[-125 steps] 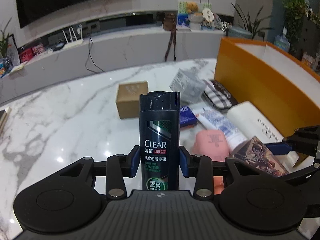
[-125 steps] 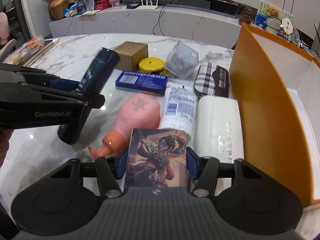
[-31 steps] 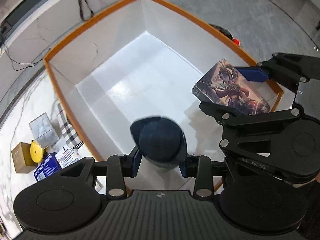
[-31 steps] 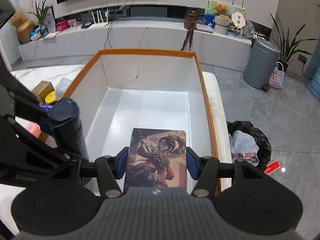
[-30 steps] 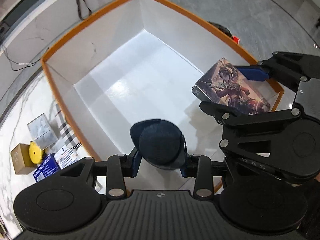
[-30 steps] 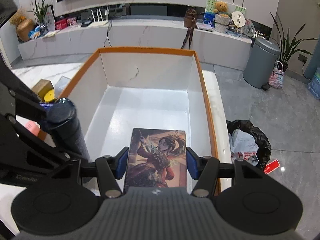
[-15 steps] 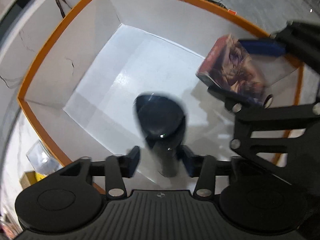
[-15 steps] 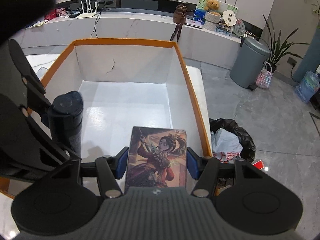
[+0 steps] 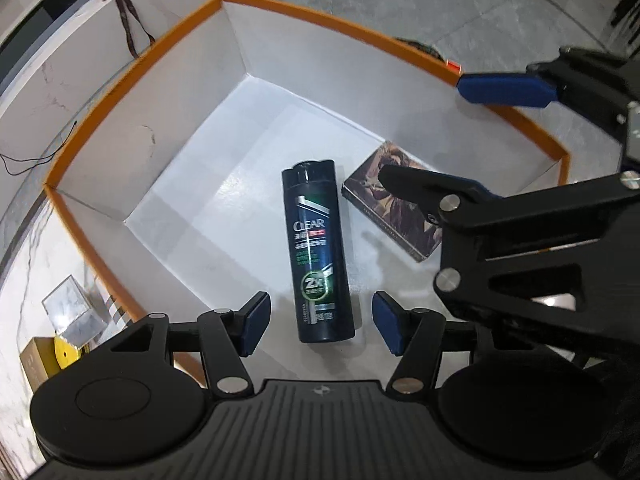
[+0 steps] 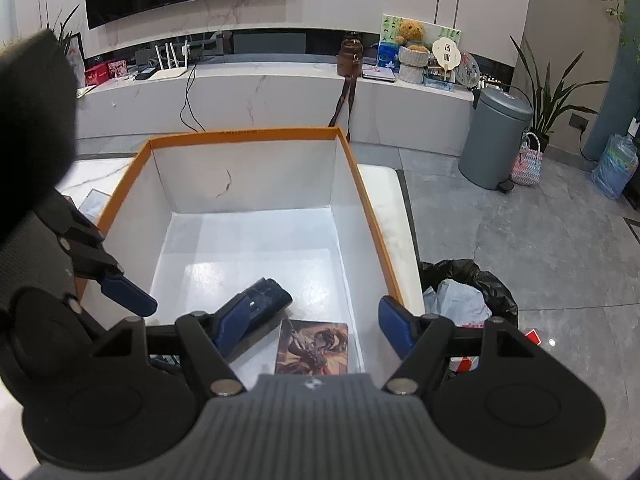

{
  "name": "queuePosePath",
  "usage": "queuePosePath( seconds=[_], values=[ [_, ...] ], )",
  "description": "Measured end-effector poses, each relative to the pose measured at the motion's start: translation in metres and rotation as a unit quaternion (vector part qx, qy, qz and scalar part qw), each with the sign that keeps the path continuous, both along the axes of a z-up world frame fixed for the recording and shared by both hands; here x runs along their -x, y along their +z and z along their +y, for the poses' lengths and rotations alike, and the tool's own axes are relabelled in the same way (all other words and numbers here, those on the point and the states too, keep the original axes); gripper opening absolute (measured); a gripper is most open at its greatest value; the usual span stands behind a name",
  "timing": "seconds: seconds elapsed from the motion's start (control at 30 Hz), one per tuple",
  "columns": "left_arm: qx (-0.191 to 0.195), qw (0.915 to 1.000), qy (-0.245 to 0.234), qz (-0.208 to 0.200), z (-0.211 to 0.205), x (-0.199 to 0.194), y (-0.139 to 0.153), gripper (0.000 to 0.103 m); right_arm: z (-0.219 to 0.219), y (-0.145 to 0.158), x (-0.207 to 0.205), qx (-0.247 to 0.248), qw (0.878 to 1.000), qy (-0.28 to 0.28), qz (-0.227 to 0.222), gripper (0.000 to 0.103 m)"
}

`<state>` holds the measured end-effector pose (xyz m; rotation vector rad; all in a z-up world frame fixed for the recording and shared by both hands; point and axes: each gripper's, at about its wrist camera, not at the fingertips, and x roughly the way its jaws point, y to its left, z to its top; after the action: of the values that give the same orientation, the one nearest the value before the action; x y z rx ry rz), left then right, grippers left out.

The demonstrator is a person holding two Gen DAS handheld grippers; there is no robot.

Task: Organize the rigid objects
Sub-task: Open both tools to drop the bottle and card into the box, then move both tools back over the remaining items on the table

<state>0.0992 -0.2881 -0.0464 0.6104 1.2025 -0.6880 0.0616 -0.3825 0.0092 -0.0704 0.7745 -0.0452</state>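
Off on the left, a clear cube (image 9: pixel 70 312) and a yellow disc (image 9: pixel 66 354) sit on the marble table (image 9: pixel 24 264). The left gripper (image 9: pixel 318 322) hangs over the orange-rimmed box (image 9: pixel 132 68), fingers spread wide, holding nothing. The shampoo bottle (image 9: pixel 318 252) lies flat on the box floor, the illustrated card box (image 9: pixel 394 210) just beside it. The right gripper (image 10: pixel 308 326) is spread apart and empty too.

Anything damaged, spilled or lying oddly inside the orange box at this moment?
Nothing spilled. The shampoo bottle and the picture box lie flat, side by side on the floor of the orange box. One oddity: a thin dark crack-like mark on its far inner wall.
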Motion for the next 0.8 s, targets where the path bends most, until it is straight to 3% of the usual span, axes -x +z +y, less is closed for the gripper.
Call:
queuePosePath(
  seconds=[0.37,0.6,0.8],
  values=[
    [0.073,0.9969,0.02,-0.02,0.036,-0.001,0.047,0.07,0.018,0.026,-0.004,-0.007,1.0,-0.004,-0.025,0.071],
    [0.135,0.9891,0.051,-0.029,0.084,0.001,0.067,0.071,0.032,0.037,-0.004,-0.012,0.999,0.002,-0.039,0.071],
    [0.145,0.9847,0.089,-0.035,0.125,0.003,0.072,0.071,0.051,0.046,-0.005,-0.015,0.999,0.01,-0.048,0.071]
  ],
)
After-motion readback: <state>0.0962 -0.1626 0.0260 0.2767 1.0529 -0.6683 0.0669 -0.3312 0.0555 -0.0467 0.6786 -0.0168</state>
